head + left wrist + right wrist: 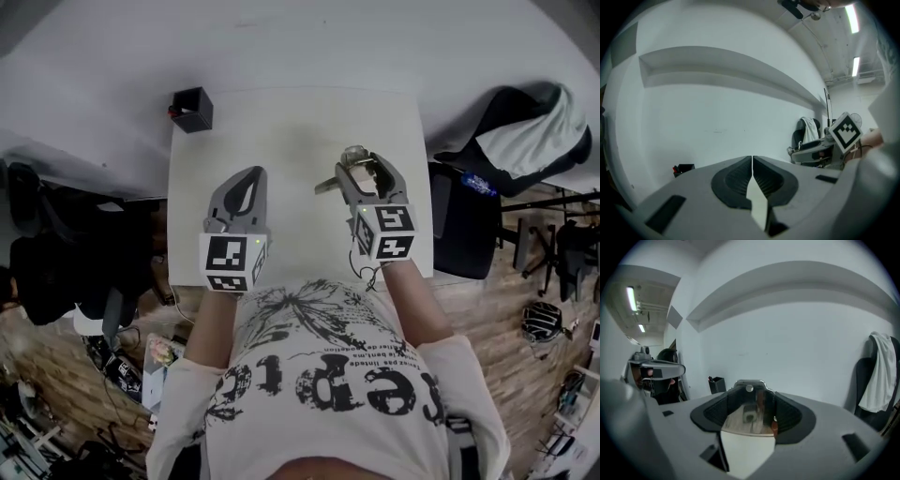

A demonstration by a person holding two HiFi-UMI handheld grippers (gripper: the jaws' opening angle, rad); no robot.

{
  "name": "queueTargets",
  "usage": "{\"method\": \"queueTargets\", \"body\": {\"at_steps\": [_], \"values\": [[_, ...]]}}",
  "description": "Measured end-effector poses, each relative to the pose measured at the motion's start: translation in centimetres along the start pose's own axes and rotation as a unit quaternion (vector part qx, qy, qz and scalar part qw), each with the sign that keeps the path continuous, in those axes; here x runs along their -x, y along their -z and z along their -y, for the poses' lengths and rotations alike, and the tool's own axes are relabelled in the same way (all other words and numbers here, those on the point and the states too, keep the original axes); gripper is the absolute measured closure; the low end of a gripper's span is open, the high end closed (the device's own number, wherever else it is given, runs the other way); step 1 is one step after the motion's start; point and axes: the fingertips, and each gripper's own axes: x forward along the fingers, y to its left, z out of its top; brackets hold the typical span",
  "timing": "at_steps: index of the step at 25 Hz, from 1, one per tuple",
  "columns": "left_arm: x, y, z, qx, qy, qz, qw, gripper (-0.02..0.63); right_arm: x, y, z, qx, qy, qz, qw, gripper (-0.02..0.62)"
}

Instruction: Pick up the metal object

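**Right gripper clamped on the metal object, left one shut and empty**

Both bare forearms reach forward from the body across the table's point(300, 122) near edge, side by side and well apart. Each marker cube faces up and covers most of the hand behind it.

The right gripper point(367, 173) points toward the far edge over the table's right half. Its jaws stand wide, with the pads pressed on either side of the metal object point(352, 161). The right gripper view shows the object point(750, 408) as a shiny, mirror-like plate filling the gap, with a small hole near its top edge. From above, a narrow part sticks out to the left past the jaws. I cannot tell whether the object is clear of the tabletop.

The left gripper point(246, 187) sits over the left half, its jaws together with nothing between them point(752, 161).

A black box point(192, 109) stands at the far left corner; its contents are too small to make out. A chair point(525, 131) with a draped cloth, right of the table, is partly cut off.
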Motion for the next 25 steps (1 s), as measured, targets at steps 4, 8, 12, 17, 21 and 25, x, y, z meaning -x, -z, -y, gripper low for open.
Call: {"method": "queueTargets", "body": {"at_steps": [4, 8, 12, 17, 21, 25], "values": [[0.3, -2.2, 0.5, -0.01, -0.007, 0.021, 0.9997, 0.595, 2.1, -3.6, 0.1, 0.008, -0.005, 0.053, 0.999, 0.316], [0.7, -4.1, 1.0, -0.017, -0.017, 0.04, 0.9989, 0.595, 4.3, -6.6, 0.1, 0.02, -0.005, 0.103, 0.994, 0.316], [1.0, -5.3, 1.6, -0.023, -0.021, 0.048, 0.9983, 0.595, 5.7, -7.8, 0.1, 0.025, -0.011, 0.124, 0.992, 0.316], [1.0, -5.5, 2.8, -0.028, -0.016, 0.048, 0.9983, 0.595, 6.3, -7.5, 0.4, 0.024, -0.013, 0.124, 0.992, 0.316], [0.9, -5.5, 3.4, -0.032, -0.011, 0.046, 0.9983, 0.595, 6.2, -7.2, 0.6, 0.021, -0.012, 0.121, 0.992, 0.316], [1.0, -5.7, 3.3, -0.032, -0.012, 0.048, 0.9983, 0.595, 6.0, -7.2, 0.4, 0.022, -0.013, 0.119, 0.993, 0.316]]}}
